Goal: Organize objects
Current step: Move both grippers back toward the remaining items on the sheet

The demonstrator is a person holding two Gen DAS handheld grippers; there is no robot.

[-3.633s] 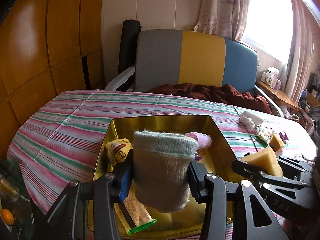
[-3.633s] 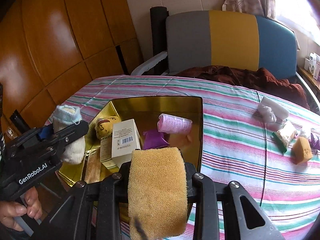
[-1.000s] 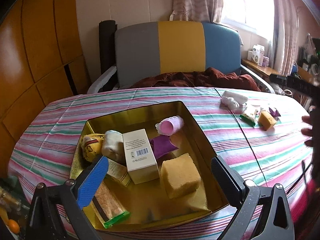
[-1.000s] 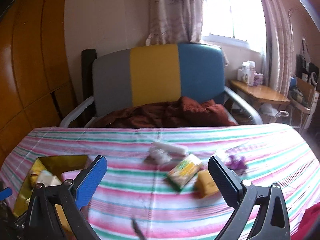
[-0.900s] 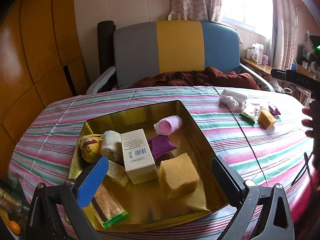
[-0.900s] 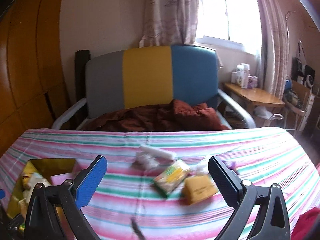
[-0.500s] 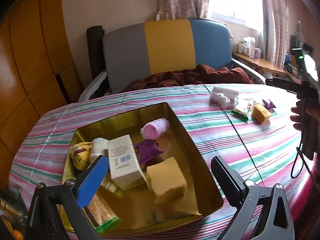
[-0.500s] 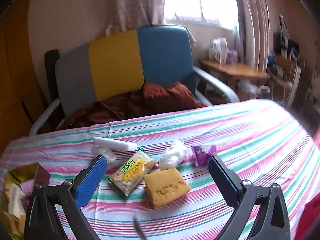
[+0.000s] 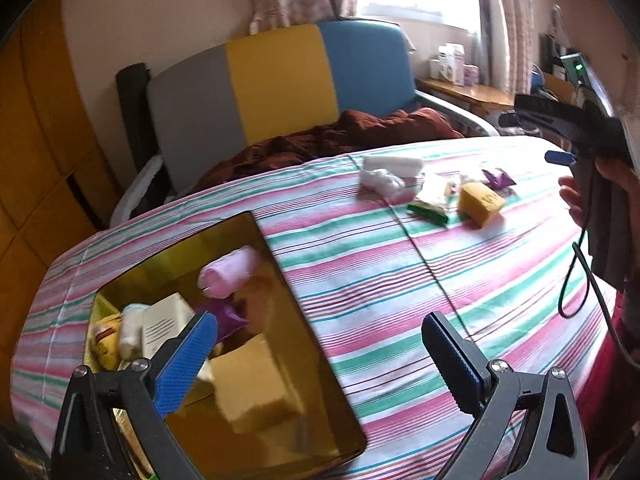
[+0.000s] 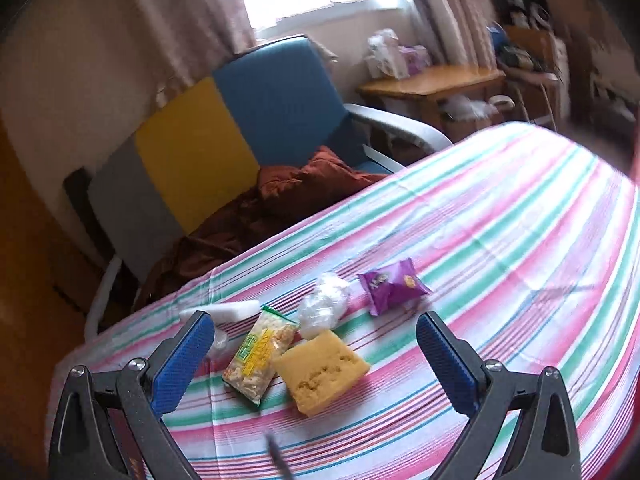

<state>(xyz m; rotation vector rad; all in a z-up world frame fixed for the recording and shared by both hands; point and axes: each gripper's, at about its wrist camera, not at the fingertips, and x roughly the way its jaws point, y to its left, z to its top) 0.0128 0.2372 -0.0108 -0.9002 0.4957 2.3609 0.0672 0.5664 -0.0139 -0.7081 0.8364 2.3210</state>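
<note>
My left gripper (image 9: 316, 322) is open and empty, hovering over the right side of the gold tray (image 9: 308, 364). The tray holds a yellow sponge (image 9: 250, 384), a white box (image 9: 166, 322), a pink roll (image 9: 230, 270), a pale sock (image 9: 130, 330) and a purple packet (image 9: 226, 316). My right gripper (image 10: 316, 332) is open and empty just above a second yellow sponge (image 10: 324, 372) on the striped cloth. Beside that sponge lie a green-and-yellow snack bag (image 10: 260, 354), a clear plastic wad (image 10: 324, 304), a purple packet (image 10: 394, 284) and a white roll (image 10: 224, 308).
An armchair (image 9: 276, 80) with a grey, yellow and blue back and a brown blanket (image 9: 340, 136) stands behind the table. A wooden side table (image 10: 432, 80) is at the back right. A hand (image 9: 576, 196) holds the right gripper, and its cable (image 9: 576, 280) hangs over the cloth.
Both grippers let go of the sock and the sponge, which now lie in the tray. The right gripper swung right and down toward the loose items; the left view turned right.
</note>
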